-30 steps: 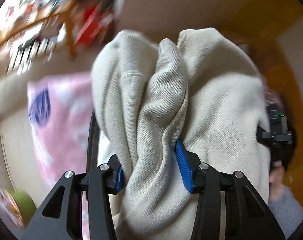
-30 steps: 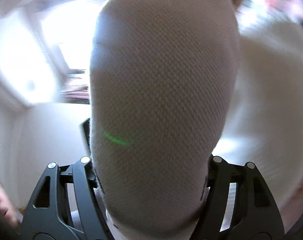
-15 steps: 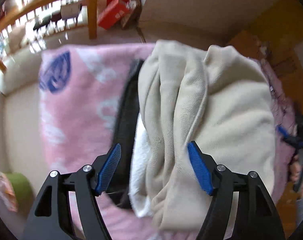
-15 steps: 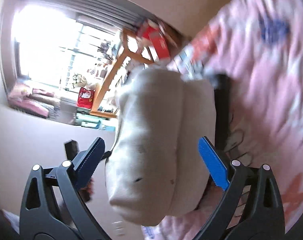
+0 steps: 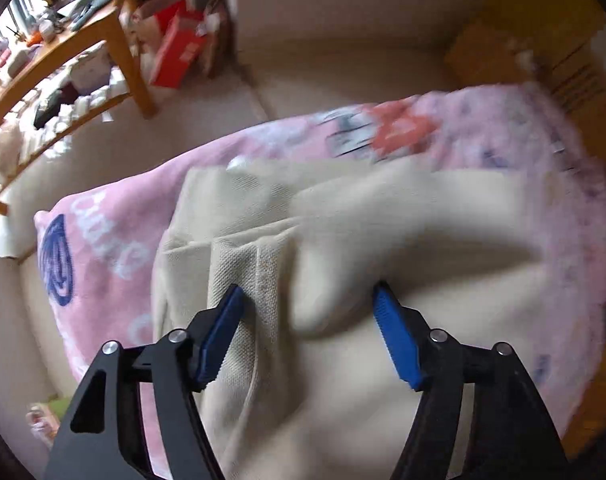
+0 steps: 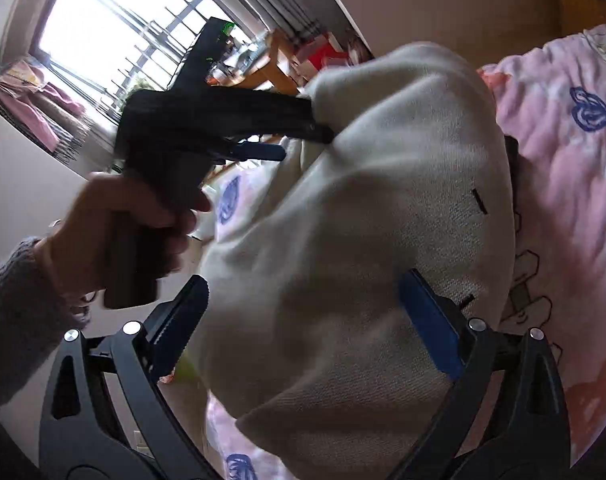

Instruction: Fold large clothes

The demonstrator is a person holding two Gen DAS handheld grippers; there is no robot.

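A cream knit sweater point(image 5: 403, 248) lies in a folded bundle on the pink blanket point(image 5: 115, 248). My left gripper point(image 5: 307, 312) points steeply down over its near edge. It is open, a ridge of the knit lies between its blue pads, and neither pad squeezes it. In the right wrist view the same sweater point(image 6: 383, 200) bulges between the widely spread jaws of my right gripper point(image 6: 303, 300), which is open. That view also has the left gripper point(image 6: 299, 144), held by a hand point(image 6: 135, 216) in a grey sleeve, at the bundle's far end.
A wooden shelf table point(image 5: 103, 40) with clutter and a red box point(image 5: 179, 48) stand on the beige floor beyond the blanket. A dark garment edge point(image 6: 511, 160) shows under the sweater. A bright window point(image 6: 103, 28) fills the upper left.
Both grippers were shut on the raised sweater a second ago. They have opened and the sweater has come down onto the pink blanket. The right view has rolled.
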